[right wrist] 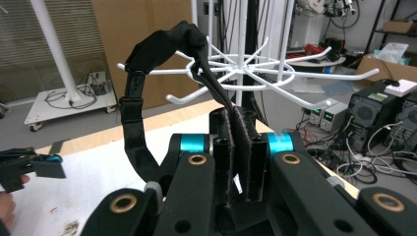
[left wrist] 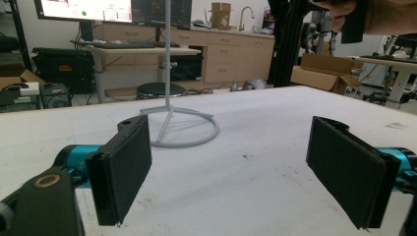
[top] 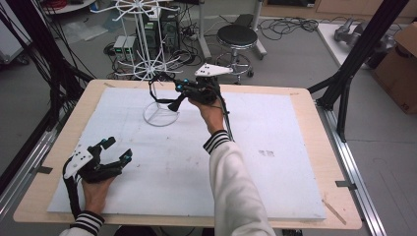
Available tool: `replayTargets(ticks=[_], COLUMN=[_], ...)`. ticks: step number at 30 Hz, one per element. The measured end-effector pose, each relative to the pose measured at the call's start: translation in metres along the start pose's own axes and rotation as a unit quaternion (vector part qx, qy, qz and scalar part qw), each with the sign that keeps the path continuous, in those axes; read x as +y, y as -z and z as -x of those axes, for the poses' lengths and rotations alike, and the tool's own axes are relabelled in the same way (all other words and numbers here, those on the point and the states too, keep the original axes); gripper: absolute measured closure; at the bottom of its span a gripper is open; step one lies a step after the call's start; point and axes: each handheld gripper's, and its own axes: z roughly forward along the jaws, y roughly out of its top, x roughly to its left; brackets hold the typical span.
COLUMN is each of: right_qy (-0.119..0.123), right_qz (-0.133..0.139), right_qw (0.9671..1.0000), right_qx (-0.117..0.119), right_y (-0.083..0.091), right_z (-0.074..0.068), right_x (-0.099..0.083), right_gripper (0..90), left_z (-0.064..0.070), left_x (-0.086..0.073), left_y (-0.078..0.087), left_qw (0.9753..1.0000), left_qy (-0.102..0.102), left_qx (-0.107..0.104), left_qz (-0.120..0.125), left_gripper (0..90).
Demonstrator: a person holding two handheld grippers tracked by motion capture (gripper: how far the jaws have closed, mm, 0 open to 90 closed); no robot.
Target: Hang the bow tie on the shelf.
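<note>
Nearby, white hook rack (top: 147, 54) behind strap (right wrist: 140, 98).

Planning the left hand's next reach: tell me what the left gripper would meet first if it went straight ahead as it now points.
Probably the round base of the white rack: it lies ahead between the open left gripper jaws, bare tabletop before it. Depth is hard to judge.

White wire hook stand (top: 156, 73): one
Black strap with buckle (right wrist: 140, 93): one
Black two-jaw grippers: two, left (top: 116, 148) and right (top: 179, 87)
White-topped wooden surface (top: 275, 128): one
</note>
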Motion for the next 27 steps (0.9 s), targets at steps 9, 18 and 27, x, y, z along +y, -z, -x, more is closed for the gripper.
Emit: replayTargets(ticks=[9,18,27], right_qy=[-0.013,-0.02,-0.008], right_qz=[-0.006,-0.016,-0.031], right_qw=[0.9995,0.9989,0.9978], right_qx=[-0.029,-0.039,-0.058], right_y=[-0.016,-0.026,-0.03], right_z=[0.007,0.012,0.008], right_x=[-0.011,-0.02,-0.021], right_gripper=[86.2,86.0,65.3], left_z=[0.0,0.0,0.0], left_x=[0.0,0.0,0.0], left_y=[0.0,0.0,0.0], left_qw=[1.0,1.0,1.0], left_qy=[-0.001,0.0,-0.001], left_qx=[0.0,0.0,0.0], left_qz=[0.001,-0.001,-0.001], left_gripper=[17.6,17.6,17.6])
